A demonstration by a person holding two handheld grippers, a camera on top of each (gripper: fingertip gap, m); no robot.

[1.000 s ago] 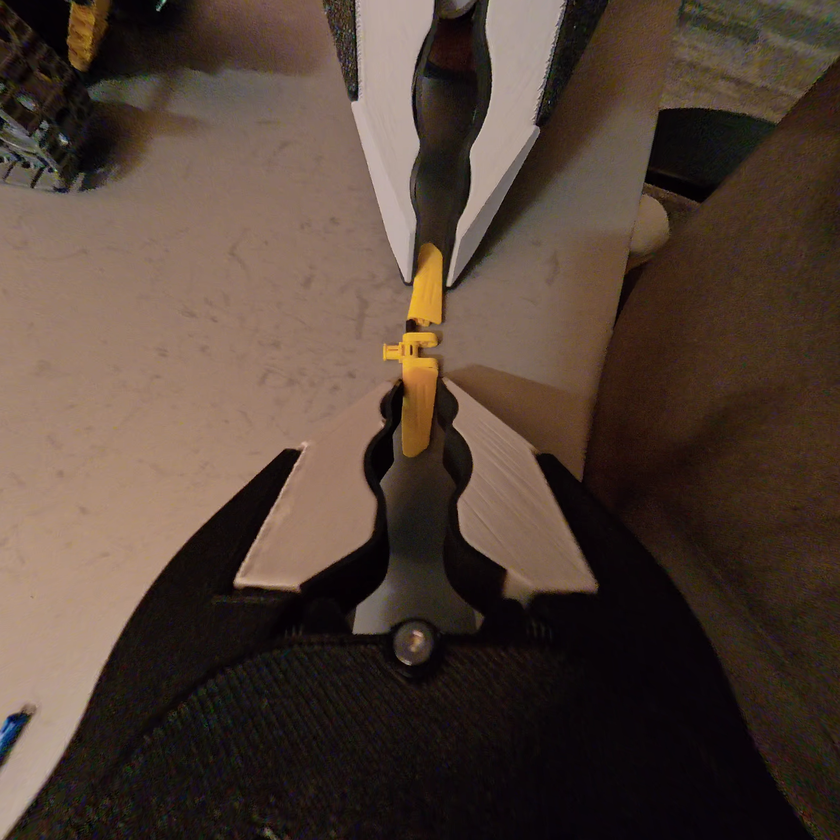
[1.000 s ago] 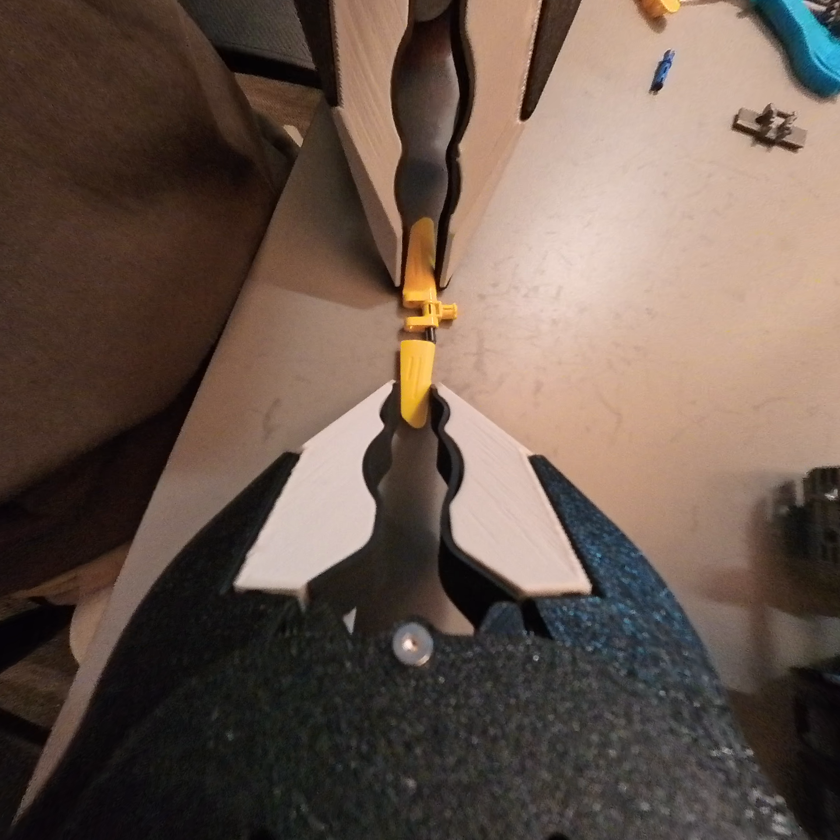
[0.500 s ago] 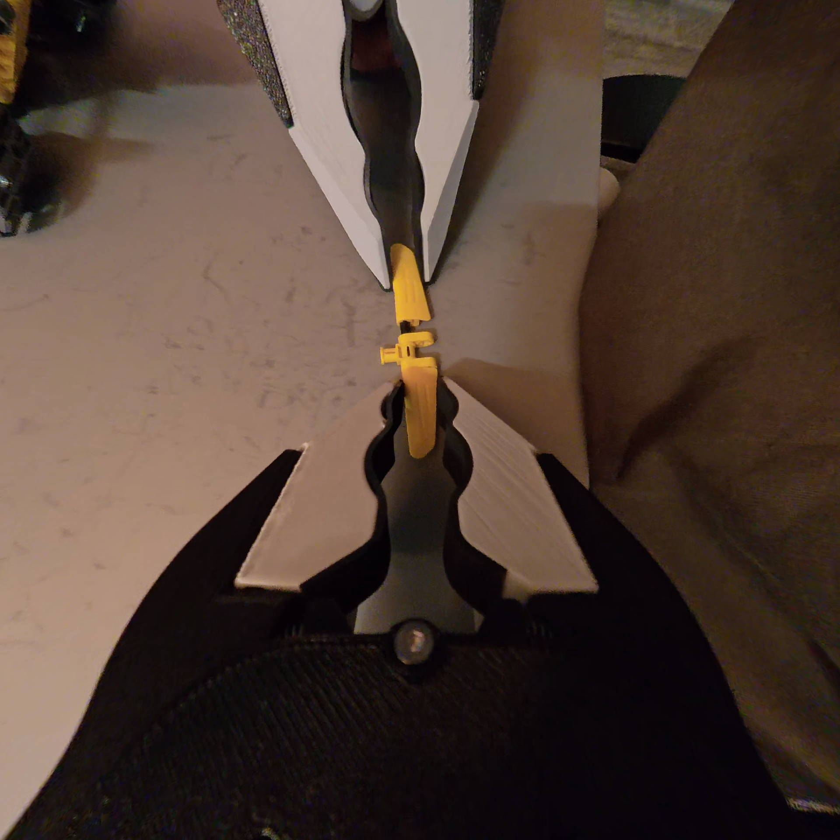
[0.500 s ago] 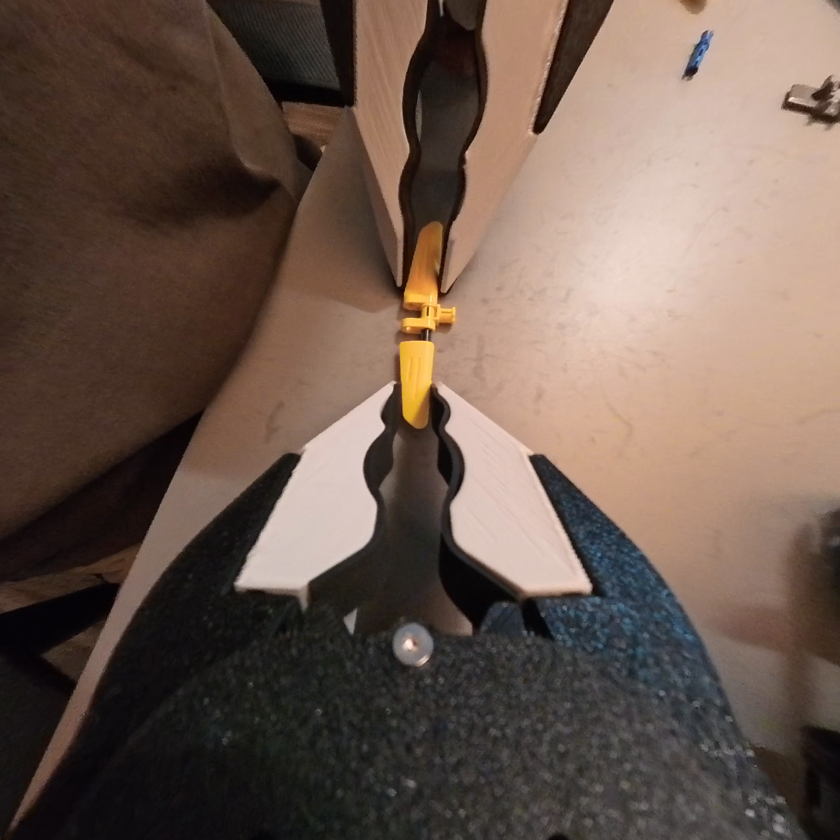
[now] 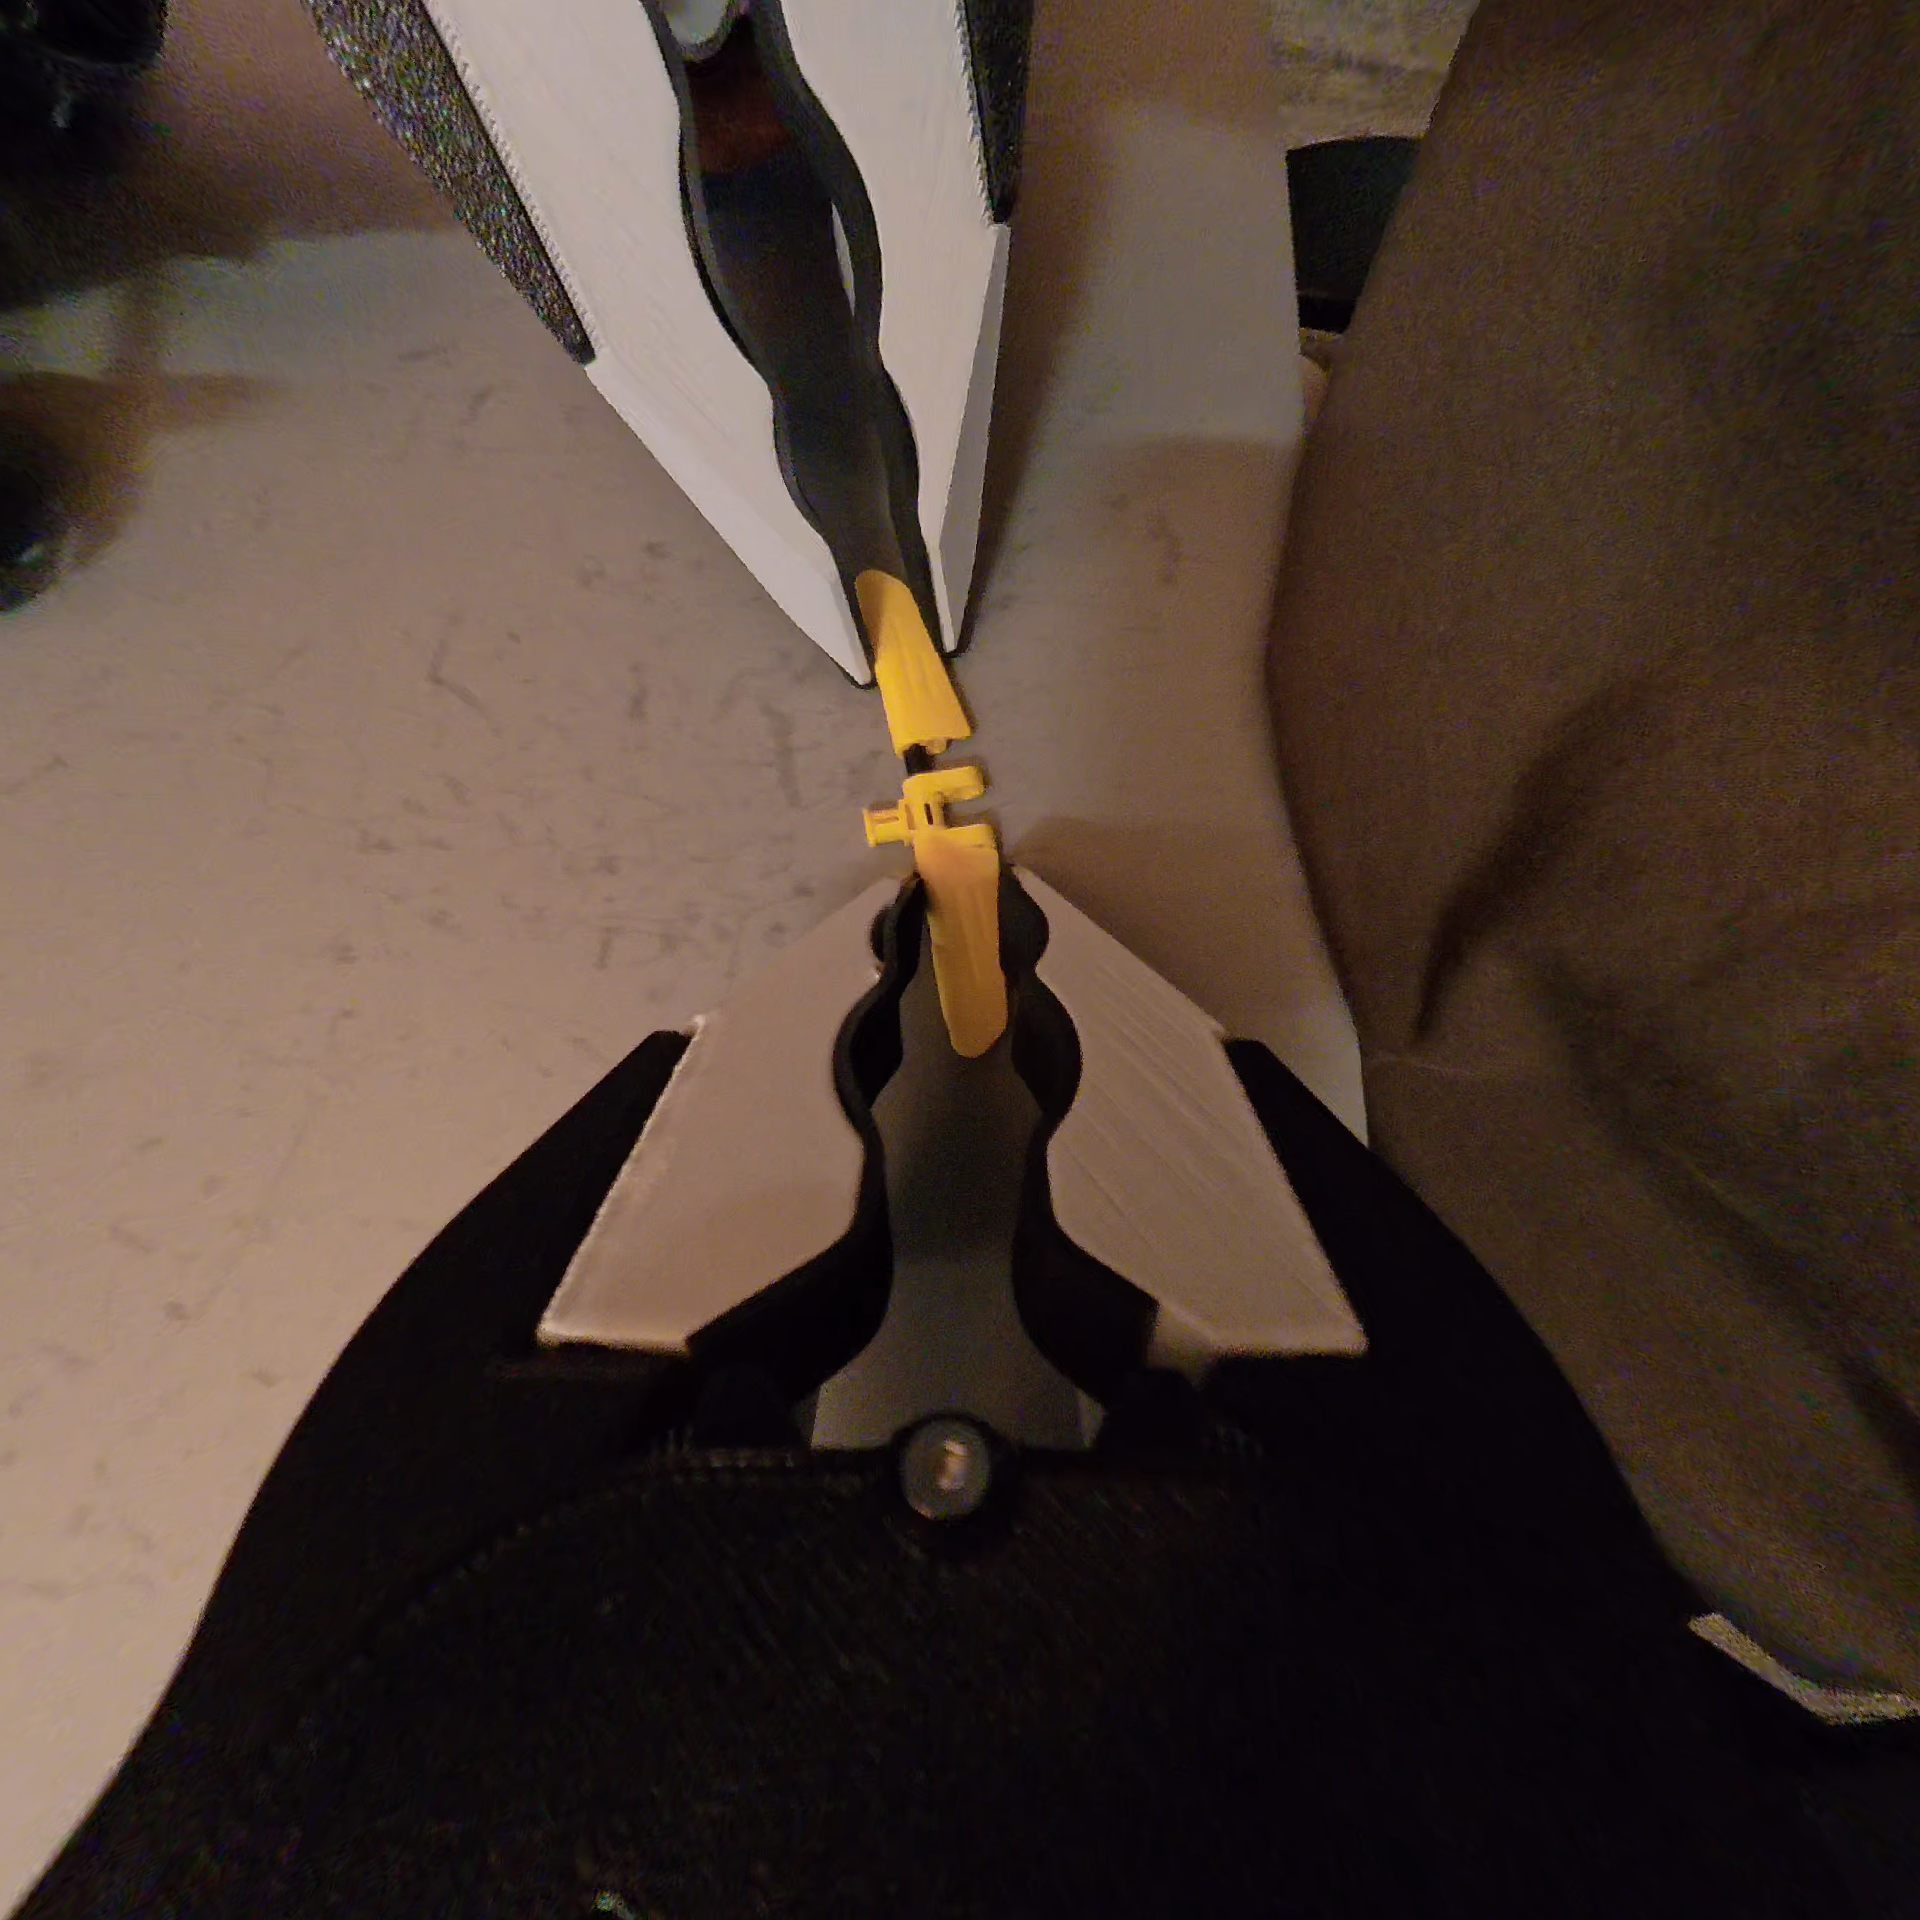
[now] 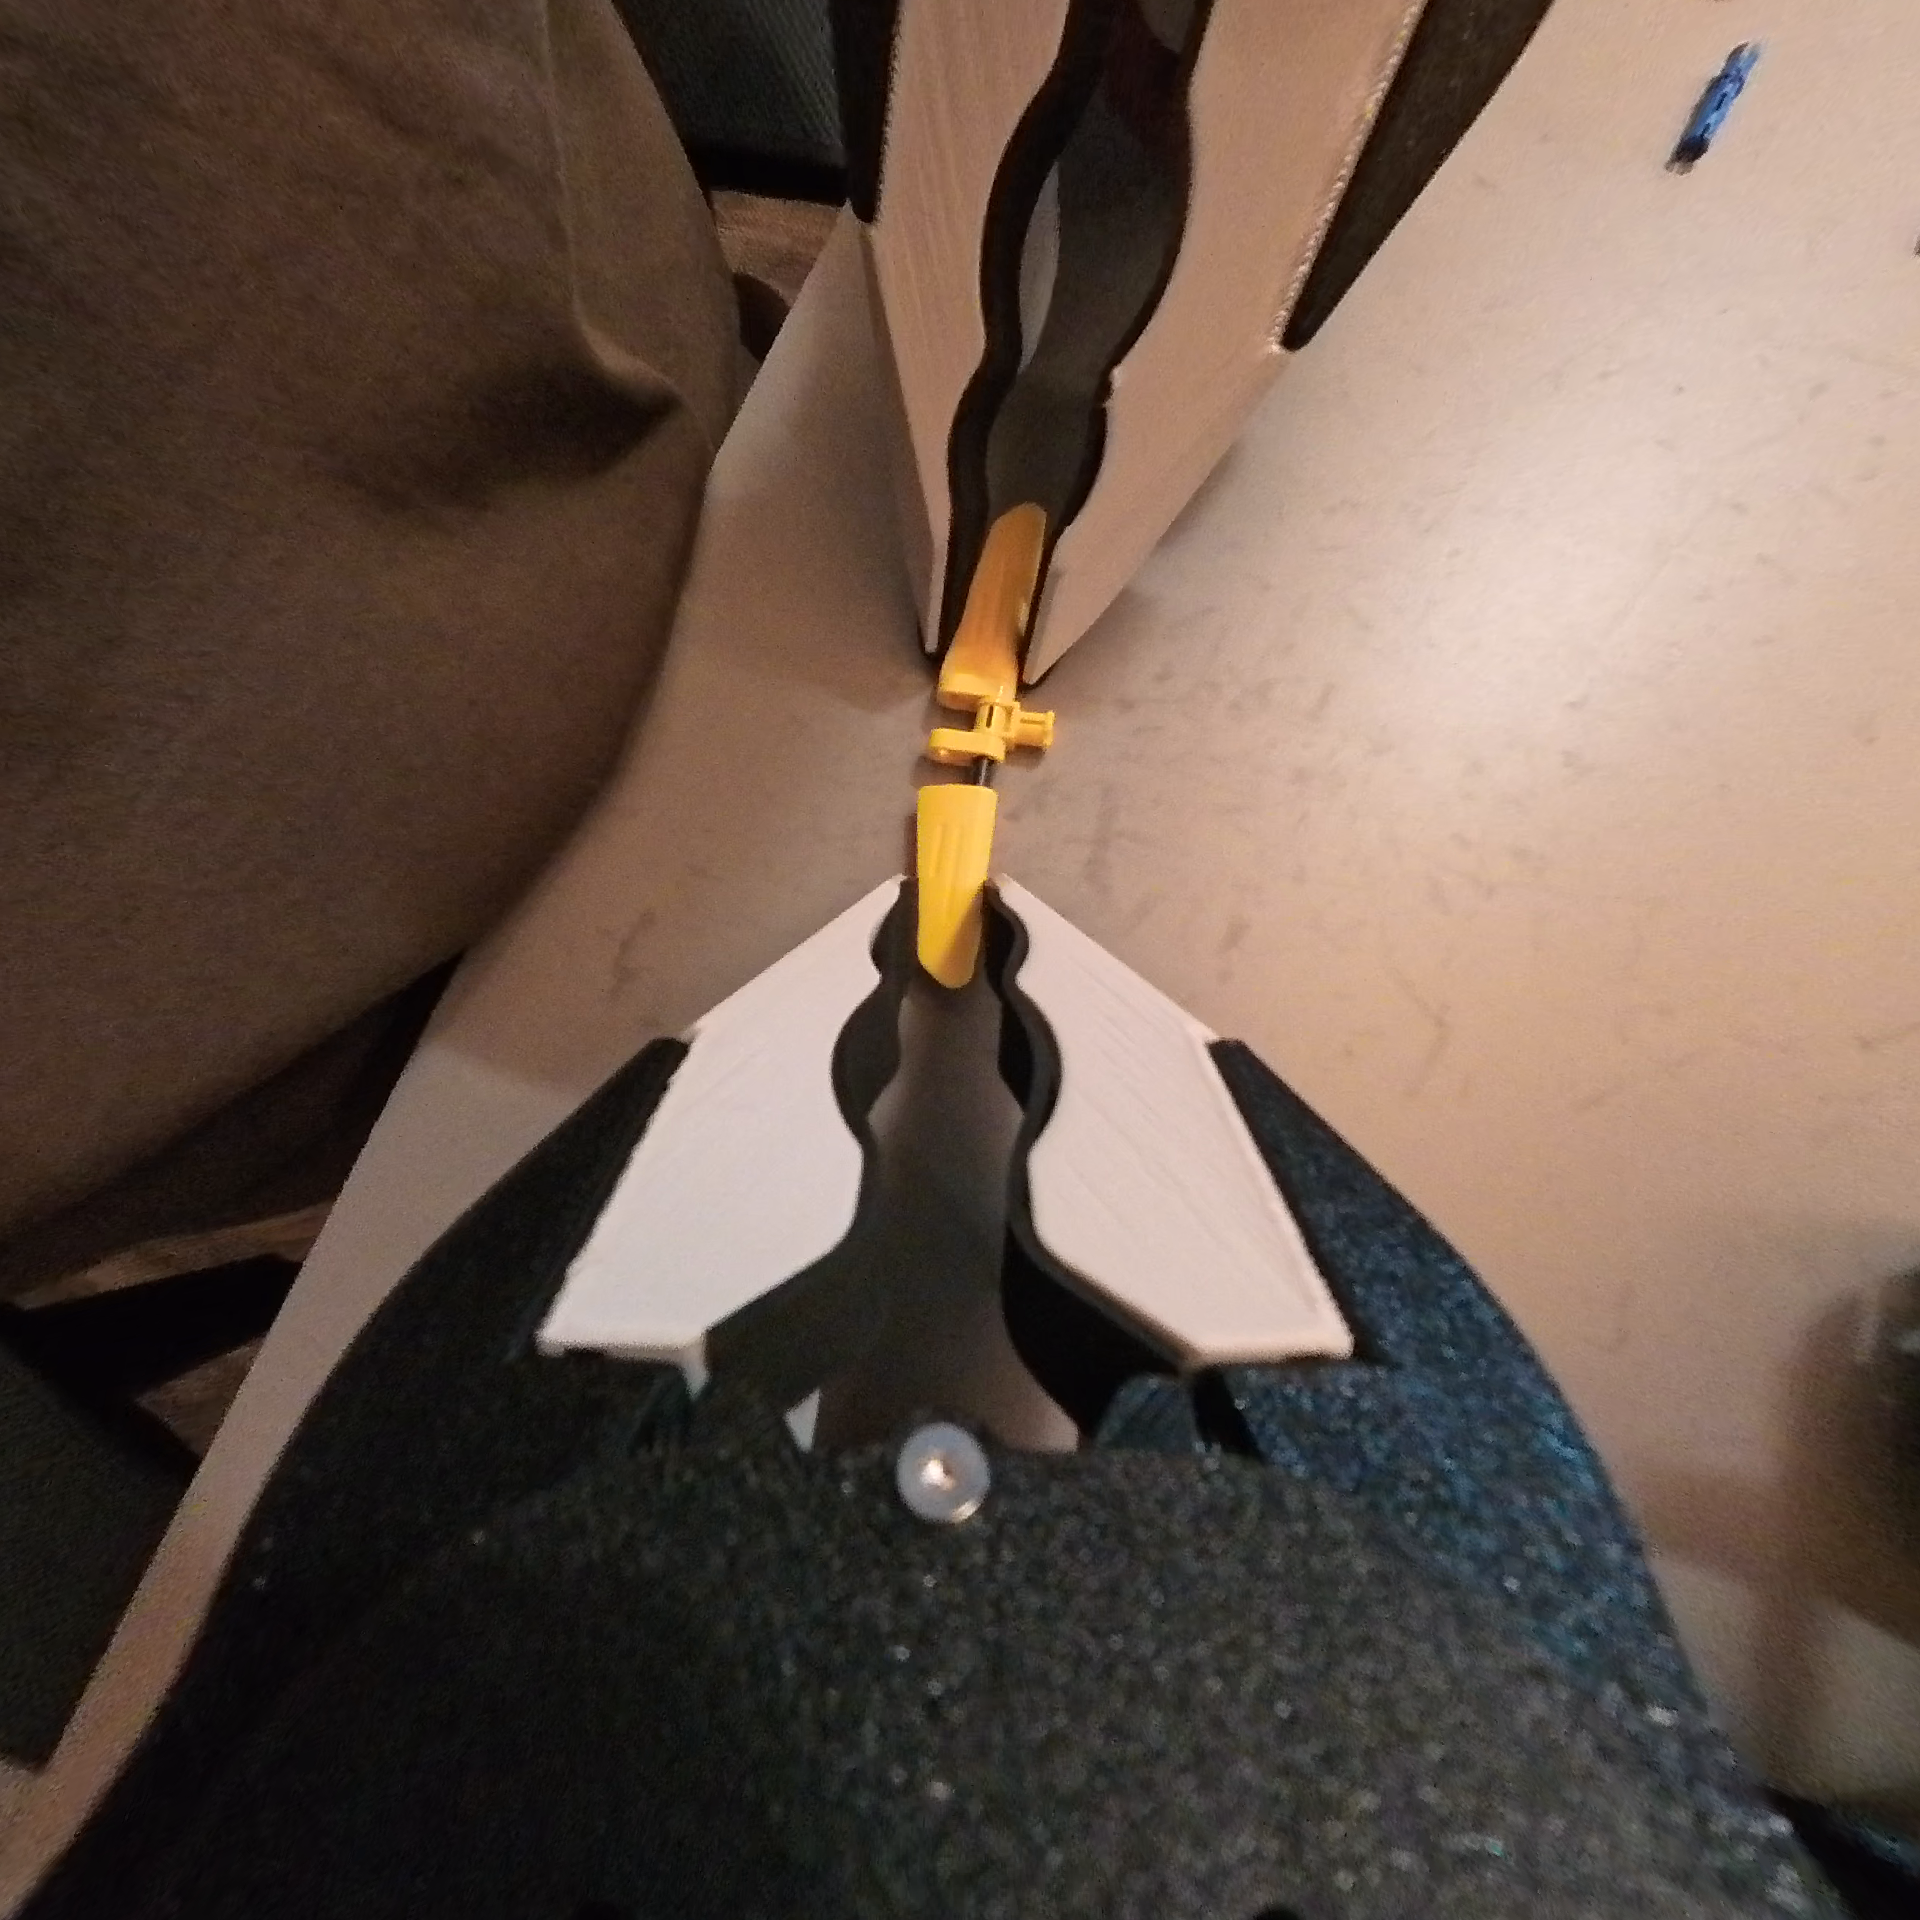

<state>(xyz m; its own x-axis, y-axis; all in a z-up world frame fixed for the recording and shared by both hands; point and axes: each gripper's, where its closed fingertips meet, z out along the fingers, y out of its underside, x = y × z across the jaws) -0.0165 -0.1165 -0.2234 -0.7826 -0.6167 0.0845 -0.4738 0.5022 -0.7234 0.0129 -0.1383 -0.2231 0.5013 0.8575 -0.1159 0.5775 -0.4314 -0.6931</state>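
My left gripper [image 5: 951, 883] is shut on a yellow blade-shaped plastic piece [image 5: 966, 956] with a small yellow cross connector [image 5: 925, 812] at its far end. My right gripper [image 6: 945, 883] is shut on a second yellow blade piece [image 6: 948, 883]. The two grippers face each other tip to tip just above the pale table [image 5: 416, 935]. A thin black pin [image 6: 982, 771] bridges the short gap between the second blade and the connector [image 6: 992, 727]. The right gripper [image 5: 909, 655] shows at the top of the left wrist view. The left gripper [image 6: 982, 660] shows at the top of the right wrist view.
A person's brown garment [image 5: 1610, 831] fills the space beyond the table's near edge, and it also shows in the right wrist view [image 6: 312, 520]. A small blue part [image 6: 1714, 104] lies far off on the table. Dark objects [image 5: 42, 416] stand at the far left. The left gripper's tips are roughly 5 cm from the right gripper's.
Both grippers stay shut on their yellow pieces. The opposing gripper has tilted and looms larger in each view. The pair has shifted toward the table edge, with the pieces still close together.
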